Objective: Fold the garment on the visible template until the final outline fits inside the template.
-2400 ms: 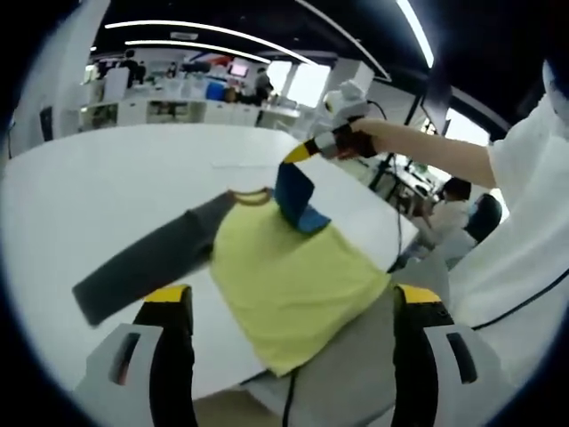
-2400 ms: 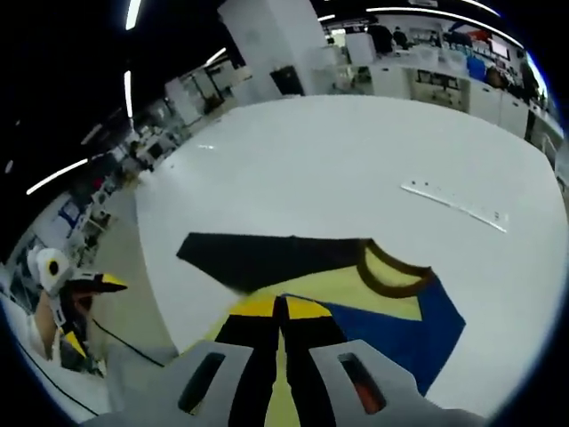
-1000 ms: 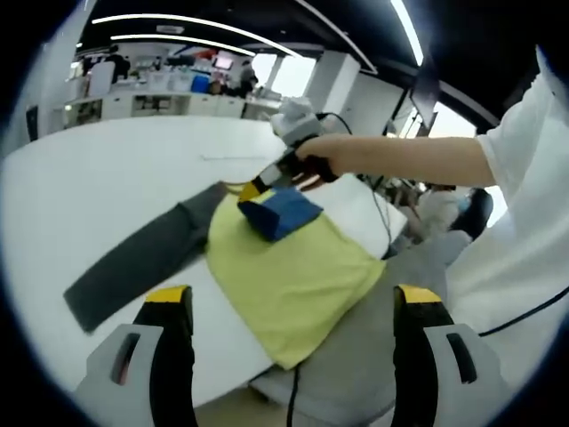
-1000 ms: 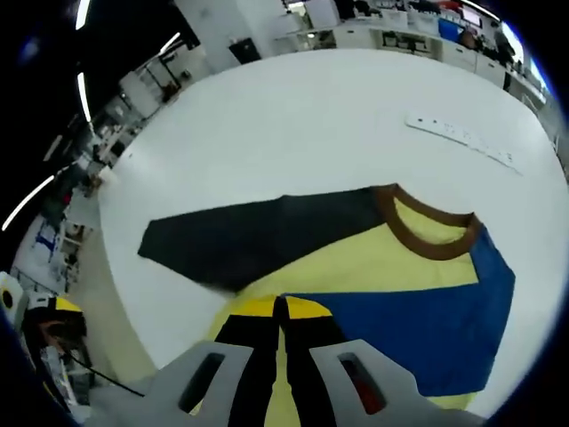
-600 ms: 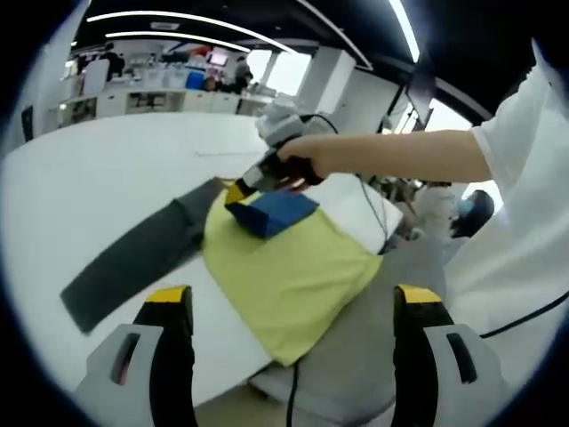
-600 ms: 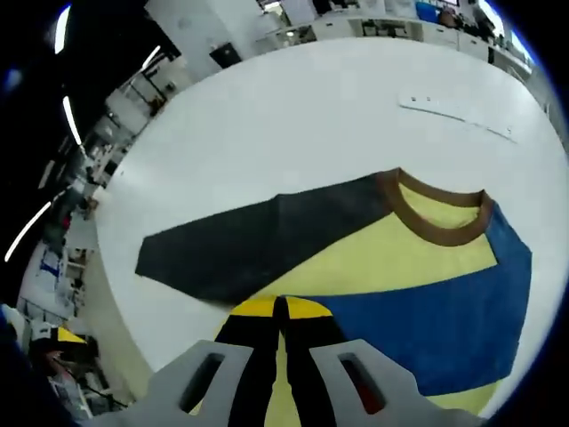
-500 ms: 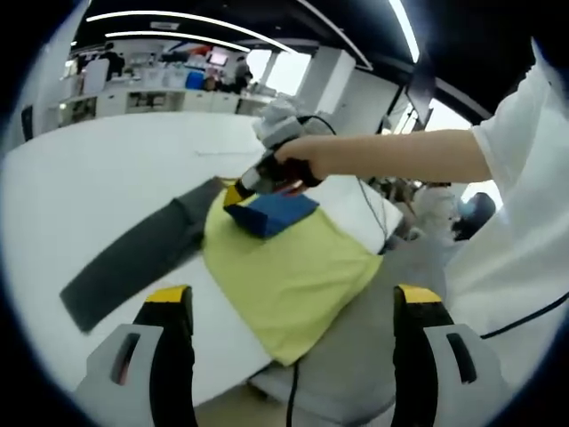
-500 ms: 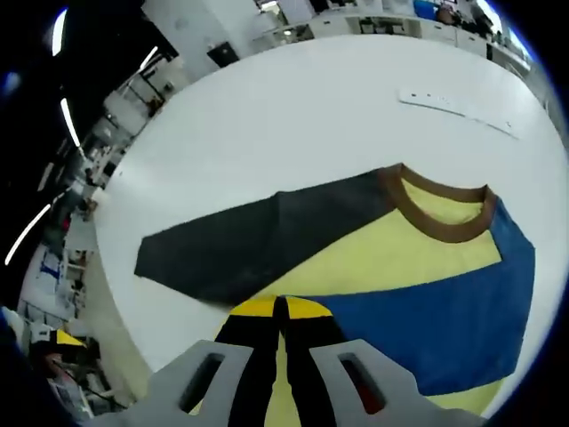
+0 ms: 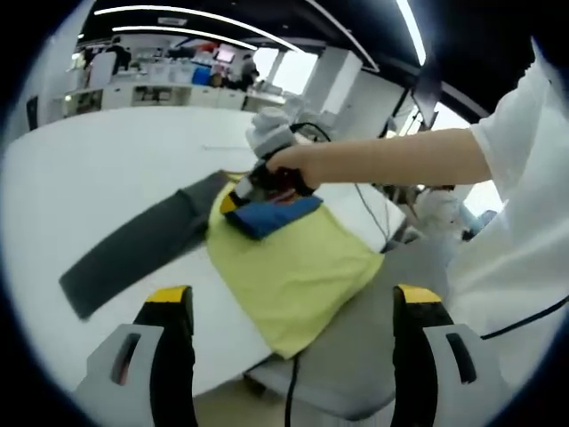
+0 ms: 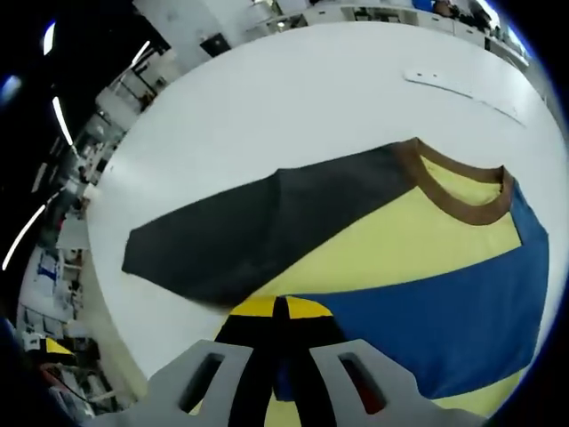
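Note:
A long-sleeved shirt lies flat on the white table (image 9: 80,169): yellow body (image 9: 284,262), brown collar (image 10: 455,201), dark grey sleeve (image 9: 133,249) stretched out to the left. Its blue sleeve (image 10: 436,320) is folded over onto the yellow body. My right gripper (image 10: 280,308) is shut on the blue sleeve's end, low over the shirt. The left gripper view shows the right gripper (image 9: 235,203) in a person's hand beside the blue sleeve (image 9: 271,213). My left gripper (image 9: 293,298) hangs open and apart from the shirt, off the table's near edge, with nothing between its jaws.
A thin pale strip (image 10: 462,92) lies on the table beyond the collar. The shirt's hem reaches the table's near edge (image 9: 267,351). A person's bare arm (image 9: 391,160) and white clothing (image 9: 524,222) stand at the right. A cable (image 9: 289,391) hangs below the edge.
The right gripper has carried the blue sleeve lower and further across the yellow body toward the grey sleeve. The left gripper has stayed open and almost still.

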{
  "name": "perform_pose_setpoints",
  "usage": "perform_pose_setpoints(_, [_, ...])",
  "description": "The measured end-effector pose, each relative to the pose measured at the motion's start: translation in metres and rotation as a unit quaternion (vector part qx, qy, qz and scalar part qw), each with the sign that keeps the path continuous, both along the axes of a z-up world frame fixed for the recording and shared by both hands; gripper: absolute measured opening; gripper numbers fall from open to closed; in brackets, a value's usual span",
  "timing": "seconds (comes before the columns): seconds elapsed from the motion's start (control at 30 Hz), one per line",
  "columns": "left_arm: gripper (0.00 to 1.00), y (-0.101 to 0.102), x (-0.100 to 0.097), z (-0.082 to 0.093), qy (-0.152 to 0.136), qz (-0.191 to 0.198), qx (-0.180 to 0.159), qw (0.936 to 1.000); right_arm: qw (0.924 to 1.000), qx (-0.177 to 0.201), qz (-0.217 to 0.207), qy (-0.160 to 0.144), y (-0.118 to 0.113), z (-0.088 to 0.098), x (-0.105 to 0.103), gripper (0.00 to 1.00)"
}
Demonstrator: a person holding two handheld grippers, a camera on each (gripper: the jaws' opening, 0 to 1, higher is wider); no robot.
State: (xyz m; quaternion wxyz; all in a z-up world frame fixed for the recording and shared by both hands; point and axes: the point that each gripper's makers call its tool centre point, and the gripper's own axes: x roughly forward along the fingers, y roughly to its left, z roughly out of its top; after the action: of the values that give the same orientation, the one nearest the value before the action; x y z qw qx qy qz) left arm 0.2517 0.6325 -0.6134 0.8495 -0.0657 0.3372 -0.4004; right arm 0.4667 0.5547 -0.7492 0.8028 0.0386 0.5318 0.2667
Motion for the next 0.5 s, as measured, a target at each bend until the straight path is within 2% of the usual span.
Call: perform_pose_setpoints(0.5, [0.89, 0.002, 0.001, -0.004, 0.007, 0.012, 0.0, 0.9999, 0.9999, -0.011, 0.012, 0.0, 0.01, -0.014, 0.0, 0.03])
